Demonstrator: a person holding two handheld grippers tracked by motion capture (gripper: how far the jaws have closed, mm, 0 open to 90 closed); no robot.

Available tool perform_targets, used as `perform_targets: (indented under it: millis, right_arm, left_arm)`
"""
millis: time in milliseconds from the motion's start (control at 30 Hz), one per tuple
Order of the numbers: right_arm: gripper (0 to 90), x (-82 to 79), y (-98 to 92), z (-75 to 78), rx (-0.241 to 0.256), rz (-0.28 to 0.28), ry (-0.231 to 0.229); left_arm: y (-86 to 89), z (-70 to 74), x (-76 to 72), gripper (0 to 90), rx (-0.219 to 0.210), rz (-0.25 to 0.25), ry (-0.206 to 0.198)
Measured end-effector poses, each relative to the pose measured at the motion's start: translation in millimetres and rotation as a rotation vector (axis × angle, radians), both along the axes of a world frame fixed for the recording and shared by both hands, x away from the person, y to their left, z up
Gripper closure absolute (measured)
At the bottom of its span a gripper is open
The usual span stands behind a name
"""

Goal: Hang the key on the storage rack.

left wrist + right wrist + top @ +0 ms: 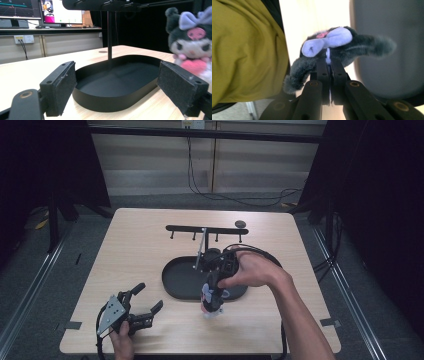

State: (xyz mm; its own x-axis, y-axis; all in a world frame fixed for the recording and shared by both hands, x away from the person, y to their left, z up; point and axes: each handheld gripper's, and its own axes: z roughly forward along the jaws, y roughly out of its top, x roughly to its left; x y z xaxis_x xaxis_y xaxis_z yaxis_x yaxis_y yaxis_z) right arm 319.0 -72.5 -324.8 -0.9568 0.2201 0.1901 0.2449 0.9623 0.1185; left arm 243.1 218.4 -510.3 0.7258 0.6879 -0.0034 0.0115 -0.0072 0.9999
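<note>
The black oval tray (176,285) serves as the landmark on a light wood-grain table (140,245). Nearest the person, at the table's near edge and to the left of the tray, the left gripper (146,303) rests in a hand (122,343) with its jaws spread wide apart and nothing between them; in the left gripper view its dark pads (65,85) frame the tray's near wall (110,101). Just at the tray's near right rim, the right gripper (212,306) points downward, its jaws pressed together on a white loop at the top of a small plush toy (209,301). The toy is dark grey with a lilac bow (329,40), a pink mark on its forehead and a pale face (192,48); it sits at the tray's near right edge, over the tabletop. In the right gripper view a mustard-yellow sleeve (244,50) lies beside it.

From the tray's far part rises a thin post carrying a black bar with hooks (205,230). Beyond the bar, a small dark disc (240,224) lies on the table. Past the table's far edge are grey floor, loose cables (235,195), pale wall panels and black curtains on both sides. The left gripper view shows lit monitors (60,11) and a wall socket (23,39); their writing is too small to read.
</note>
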Motion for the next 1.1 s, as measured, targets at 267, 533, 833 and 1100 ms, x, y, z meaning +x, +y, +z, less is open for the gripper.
perform_targets:
  millis: [267, 533, 833, 1100]
  right_arm:
    - [87.6, 13.2, 7.4, 12.9, 0.0, 0.022, -0.017]
    - [87.6, 21.8, 8.6, 21.1, -0.012, 0.015, -0.023]
    - [87.6, 34.2, 10.0, 33.6, -0.015, 0.002, -0.049]
    - [87.6, 49.9, 11.3, 40.0, -0.021, -0.014, -0.041]
  left_arm:
    - [-0.1, 0.0, 0.0, 15.3, -0.002, 0.0, 0.0]
    - [0.1, 0.0, -0.1, 15.4, -0.001, 0.001, -0.001]
    - [0.2, 0.1, -0.2, 15.3, -0.001, -0.001, 0.001]
    - [0.0, 0.1, -0.5, 15.3, -0.005, 0.005, 0.005]
